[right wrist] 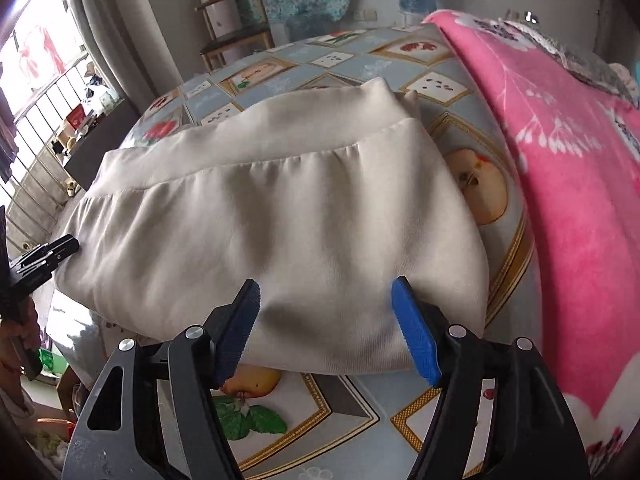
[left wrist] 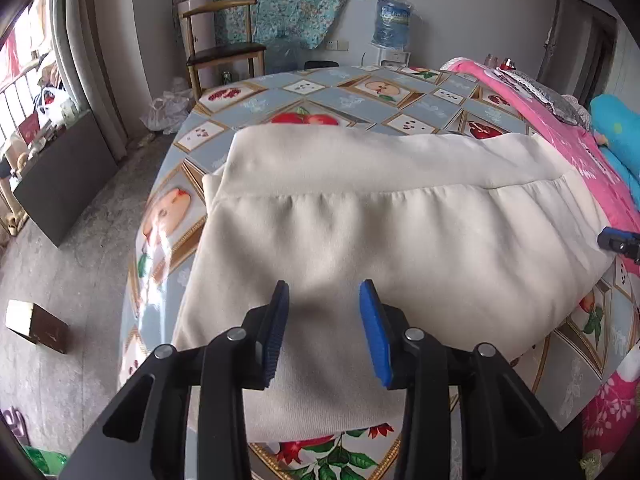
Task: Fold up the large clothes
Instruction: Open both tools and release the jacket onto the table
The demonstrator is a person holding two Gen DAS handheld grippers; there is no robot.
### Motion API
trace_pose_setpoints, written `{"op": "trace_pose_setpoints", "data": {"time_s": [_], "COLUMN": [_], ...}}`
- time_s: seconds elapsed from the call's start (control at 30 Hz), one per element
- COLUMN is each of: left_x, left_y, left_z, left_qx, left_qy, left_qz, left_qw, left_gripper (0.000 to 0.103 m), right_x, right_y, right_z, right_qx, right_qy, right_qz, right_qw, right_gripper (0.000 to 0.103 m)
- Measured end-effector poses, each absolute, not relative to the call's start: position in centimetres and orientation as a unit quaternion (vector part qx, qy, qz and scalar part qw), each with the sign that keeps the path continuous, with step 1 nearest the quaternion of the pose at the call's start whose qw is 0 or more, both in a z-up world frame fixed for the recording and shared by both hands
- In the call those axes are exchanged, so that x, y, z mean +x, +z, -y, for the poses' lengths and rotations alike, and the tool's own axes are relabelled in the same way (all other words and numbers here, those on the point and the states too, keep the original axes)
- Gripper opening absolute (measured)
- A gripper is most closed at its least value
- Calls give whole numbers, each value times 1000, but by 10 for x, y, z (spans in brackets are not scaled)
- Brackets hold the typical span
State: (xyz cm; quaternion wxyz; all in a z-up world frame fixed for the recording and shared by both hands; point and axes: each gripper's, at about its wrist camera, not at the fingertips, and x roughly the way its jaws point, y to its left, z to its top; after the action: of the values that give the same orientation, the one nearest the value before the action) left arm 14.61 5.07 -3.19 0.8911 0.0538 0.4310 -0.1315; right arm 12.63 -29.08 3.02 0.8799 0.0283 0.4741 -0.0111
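A cream garment (left wrist: pixel 360 220) lies folded on the table with the fruit-pattern cloth (left wrist: pixel 360 96), its gathered waistband seam running across the middle. My left gripper (left wrist: pixel 325 292) hovers over the garment's near part, jaws apart with nothing between the blue pads. The right gripper's tip (left wrist: pixel 618 242) shows at the garment's right edge. In the right wrist view the same garment (right wrist: pixel 280 220) fills the centre. My right gripper (right wrist: pixel 326 288) stands open above its near edge, empty. At the garment's left edge the left gripper (right wrist: pixel 48 256) is seen, held by a hand.
A pink floral blanket (right wrist: pixel 560 200) lies along the table's right side, with a turquoise cushion (left wrist: pixel 616 132) beyond it. A wooden chair (left wrist: pixel 224 40) and a water dispenser (left wrist: pixel 392 24) stand behind the table. A small box (left wrist: pixel 36 326) sits on the floor at left.
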Motion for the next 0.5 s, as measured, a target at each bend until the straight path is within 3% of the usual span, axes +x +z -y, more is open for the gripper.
{"op": "trace_pose_setpoints", "data": {"time_s": [0.2,0.33,0.5], "left_x": [123,125,121], "left_y": [-18,-53,-39], "left_z": [-8,16,19], "left_qx": [66,84,87], "left_qy": [-189,-176,-179], "left_qz": [-404,-435,-418], "left_qw": [893,879,887], "left_gripper": [43,44,44], "right_x": [124,136,128], "right_y": [37,-11,15], "right_z": [230,218,197], "right_qx": [-10,-21,-61], "right_qy": [22,-10,-10], "right_qz": [-438,-483,-452], "right_qw": [899,875,890], "right_gripper": [80,80,80]}}
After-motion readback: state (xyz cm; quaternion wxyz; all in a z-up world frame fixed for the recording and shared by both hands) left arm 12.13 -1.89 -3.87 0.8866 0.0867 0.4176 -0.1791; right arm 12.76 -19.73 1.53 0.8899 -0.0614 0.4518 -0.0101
